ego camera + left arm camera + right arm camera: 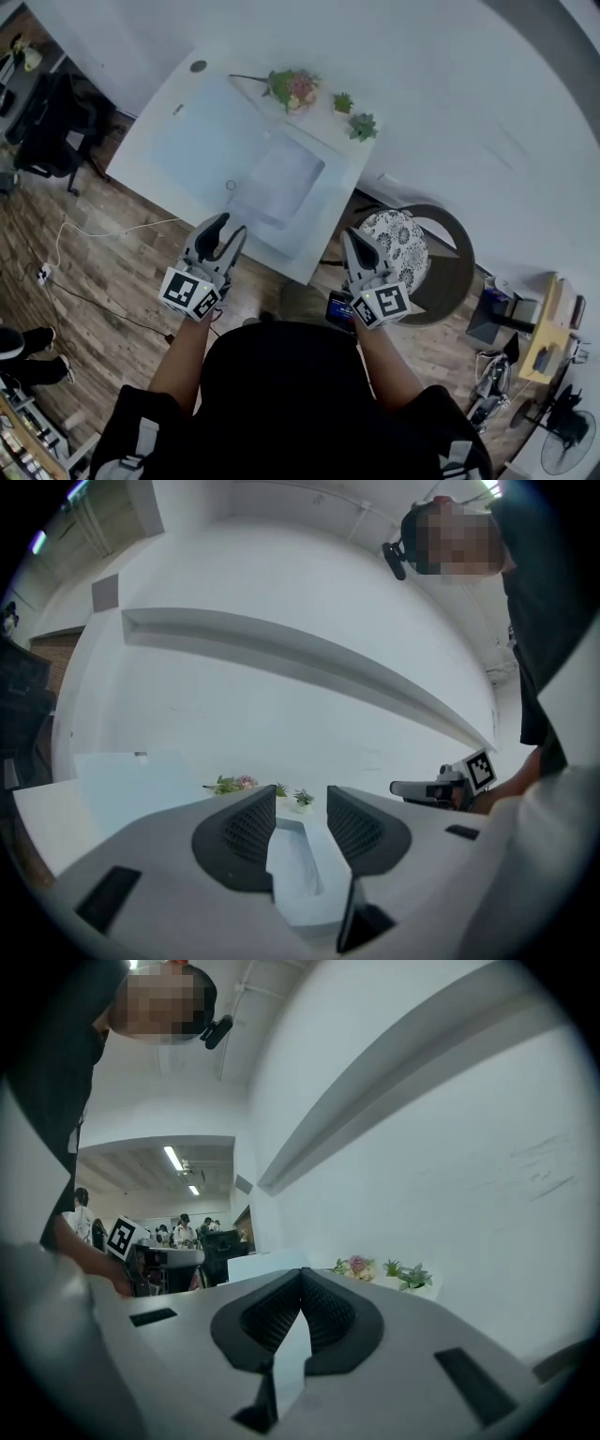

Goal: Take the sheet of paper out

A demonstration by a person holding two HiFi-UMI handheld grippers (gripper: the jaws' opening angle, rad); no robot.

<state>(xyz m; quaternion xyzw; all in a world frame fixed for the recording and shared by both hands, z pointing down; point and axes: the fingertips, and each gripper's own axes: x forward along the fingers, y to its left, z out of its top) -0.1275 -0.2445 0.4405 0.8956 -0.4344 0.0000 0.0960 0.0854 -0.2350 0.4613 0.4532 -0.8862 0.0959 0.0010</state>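
A pale, translucent sheet (279,180) lies flat on the white table (150,159), partly over a larger bluish sheet (202,136). I cannot tell whether it is paper or a plastic sleeve. My left gripper (232,225) hovers at the table's near edge, just short of the sheet and open. In the left gripper view the left gripper (300,795) shows that sheet (298,860) through its gap. My right gripper (354,236) is off the table's near right corner, shut with nothing seen in it. In its own view the right gripper (302,1273) has its tips touching.
Three small potted plants (292,87) (343,102) (363,126) stand along the table's far edge by the wall. A round chair with a patterned cushion (401,246) is right of the table. A black office chair (56,122) and cables (94,230) are on the wooden floor at left.
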